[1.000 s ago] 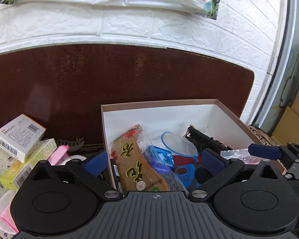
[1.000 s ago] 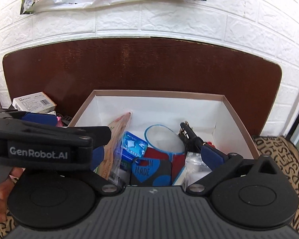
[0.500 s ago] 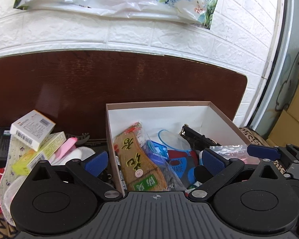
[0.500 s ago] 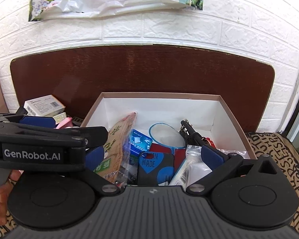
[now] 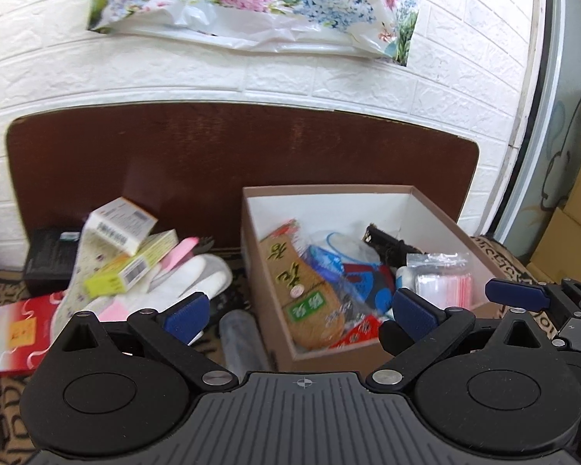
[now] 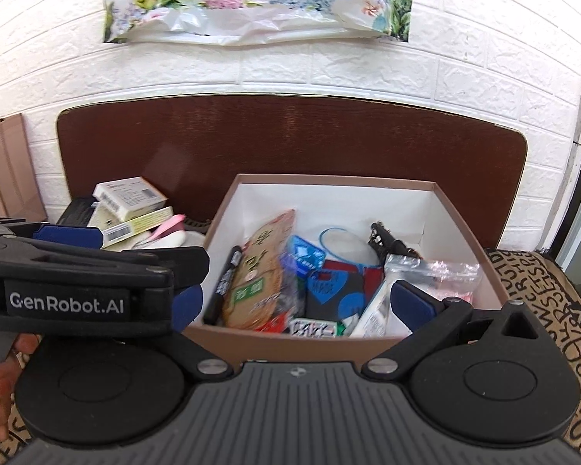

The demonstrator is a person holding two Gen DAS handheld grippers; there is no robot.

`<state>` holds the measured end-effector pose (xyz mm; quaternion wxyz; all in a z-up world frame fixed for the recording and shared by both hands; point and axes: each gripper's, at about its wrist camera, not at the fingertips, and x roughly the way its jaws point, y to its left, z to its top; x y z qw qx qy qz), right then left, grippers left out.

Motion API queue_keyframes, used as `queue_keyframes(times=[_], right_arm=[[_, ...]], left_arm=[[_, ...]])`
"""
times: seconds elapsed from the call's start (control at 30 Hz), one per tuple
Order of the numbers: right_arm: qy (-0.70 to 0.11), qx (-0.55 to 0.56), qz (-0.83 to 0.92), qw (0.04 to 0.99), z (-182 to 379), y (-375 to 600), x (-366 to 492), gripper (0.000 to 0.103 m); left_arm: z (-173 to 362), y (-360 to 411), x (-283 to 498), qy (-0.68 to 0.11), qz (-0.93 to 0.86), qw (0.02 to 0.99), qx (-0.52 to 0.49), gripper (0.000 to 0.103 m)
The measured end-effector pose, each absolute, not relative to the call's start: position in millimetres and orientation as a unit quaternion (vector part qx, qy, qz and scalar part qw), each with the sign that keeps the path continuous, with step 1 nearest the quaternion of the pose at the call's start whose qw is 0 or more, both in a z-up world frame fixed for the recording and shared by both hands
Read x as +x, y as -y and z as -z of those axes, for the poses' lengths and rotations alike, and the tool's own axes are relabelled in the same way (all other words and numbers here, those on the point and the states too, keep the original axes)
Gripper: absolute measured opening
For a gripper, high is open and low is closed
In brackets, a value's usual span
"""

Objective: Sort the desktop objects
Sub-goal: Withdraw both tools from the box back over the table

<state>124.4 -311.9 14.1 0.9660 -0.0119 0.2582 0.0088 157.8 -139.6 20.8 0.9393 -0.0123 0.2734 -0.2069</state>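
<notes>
A brown cardboard box (image 5: 329, 190) (image 6: 464, 217) with a white inside holds several items: a tan snack packet (image 5: 302, 290) (image 6: 255, 283), a black marker (image 6: 224, 283), a blue pouch, a black clip and clear bags (image 5: 441, 283). A pile lies left of it: small cartons (image 5: 116, 224) (image 6: 129, 193), a white glove (image 5: 197, 275), a red booklet (image 5: 23, 325), a clear tube (image 5: 238, 333). My left gripper (image 5: 300, 312) is open and empty, above the box's near left corner. My right gripper (image 6: 298, 304) is open and empty, above the box's near edge.
A dark brown board (image 5: 213, 147) leans on the white brick wall behind the box. A black box (image 5: 46, 255) stands at the far left. The patterned cloth (image 6: 538, 302) covers the table. Cardboard cartons (image 5: 577, 228) stand at the right.
Both grippers have drawn back and risen from the box, so the whole box and the pile to its left show. Both stay open and empty.
</notes>
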Motion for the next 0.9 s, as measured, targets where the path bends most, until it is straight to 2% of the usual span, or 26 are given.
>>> queue_keyframes(times=[0.6,0.9], right_arm=[[-0.295,-0.008,-0.088,0.951,27,217,45,0.103],[-0.335,-0.019,-0.138,0.932,58,164,37,0.103]], left_arm=[[32,27,64,-0.299,0.144,0.942,-0.041,0.103],[62,-23,50,-0.323,0.124,0.936,-0.061,0.103]])
